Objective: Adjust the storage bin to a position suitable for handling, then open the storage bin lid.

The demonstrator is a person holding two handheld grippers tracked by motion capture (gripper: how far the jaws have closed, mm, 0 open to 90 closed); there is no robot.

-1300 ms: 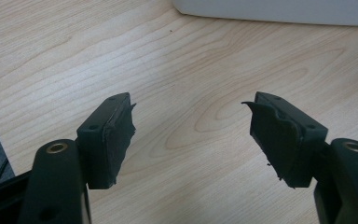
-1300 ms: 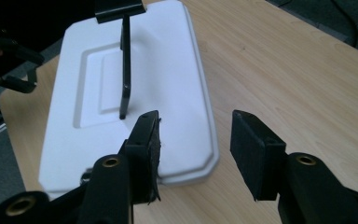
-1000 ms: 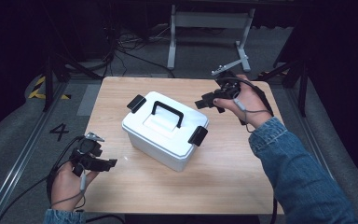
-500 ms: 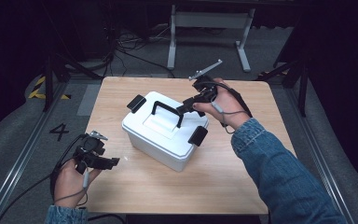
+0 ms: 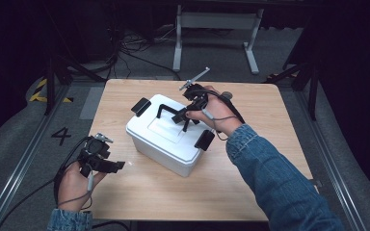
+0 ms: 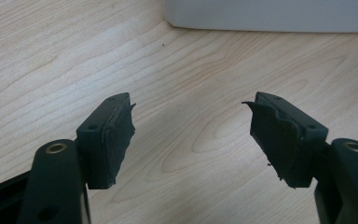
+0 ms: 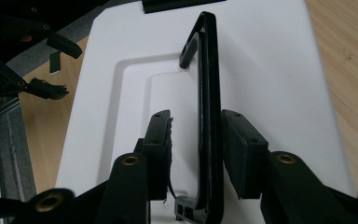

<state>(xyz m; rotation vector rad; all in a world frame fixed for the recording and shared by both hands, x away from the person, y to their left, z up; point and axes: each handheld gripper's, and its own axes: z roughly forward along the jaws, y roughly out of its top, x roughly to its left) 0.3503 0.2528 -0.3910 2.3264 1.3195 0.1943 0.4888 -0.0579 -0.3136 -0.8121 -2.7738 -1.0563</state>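
A white lidded box (image 5: 171, 154) with a black handle (image 5: 170, 107) stands in the middle of the wooden table (image 5: 270, 125). My right gripper (image 5: 181, 117) is over the lid, open, its jaws on either side of the raised handle (image 7: 209, 70). The right pad touches the bar; a gap remains on the left side. My left gripper (image 5: 118, 166) is low over the table at the box's front left, open with nothing between its pads (image 6: 116, 126). The box's base edge (image 6: 270, 16) lies just beyond it.
Black latches sit at the box's two ends, one at the far left (image 5: 140, 106) and one at the near right (image 5: 204, 139). Bare table lies in front of and to the right of the box. A metal stand (image 5: 217, 24) and cables are on the floor behind.
My right gripper has moved left from the table's far right over the box lid and now straddles the handle. The left gripper has shifted only slightly.
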